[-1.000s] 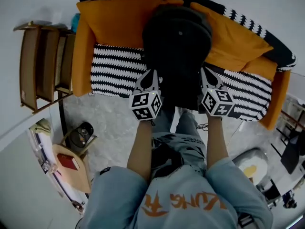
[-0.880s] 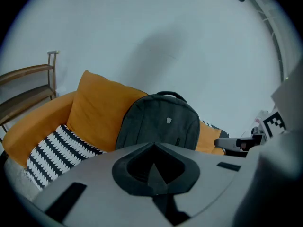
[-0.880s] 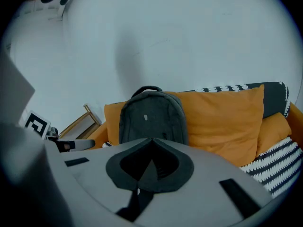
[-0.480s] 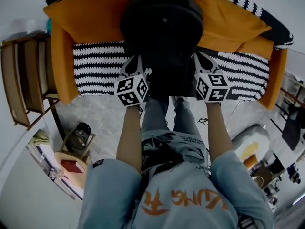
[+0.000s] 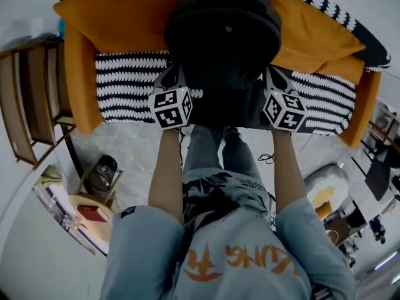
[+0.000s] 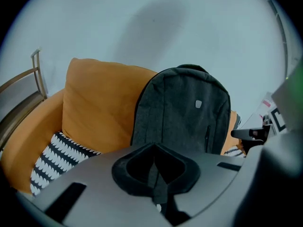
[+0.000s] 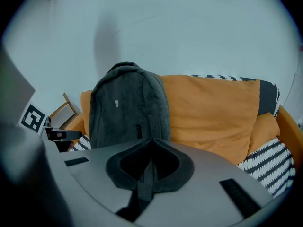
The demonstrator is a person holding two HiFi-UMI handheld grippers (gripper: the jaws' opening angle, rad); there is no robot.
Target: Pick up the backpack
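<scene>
A dark grey backpack [image 5: 222, 36] stands upright on an orange sofa [image 5: 119, 17], leaning on the back cushions with its front towards me. It is also in the left gripper view [image 6: 182, 112] and the right gripper view [image 7: 128, 110]. My left gripper [image 5: 170, 75] hangs by the backpack's lower left side, and my right gripper [image 5: 270, 75] by its lower right side. Both point down at a slant. The left gripper [image 6: 155, 148] and the right gripper [image 7: 152, 143] are both shut, nothing clamped between them, and the backpack stands a short way ahead of both.
The sofa seat has a black-and-white striped cover [image 5: 125, 86]. A wooden rack [image 5: 31, 105] stands at the left. On the floor are a small stool with a round black device [image 5: 103, 170], a round table with a red book [image 5: 90, 212] and a cable [image 5: 269, 158].
Both grippers have come down and closer to the backpack's lower sides, still shut. The backpack has not moved on the sofa.
</scene>
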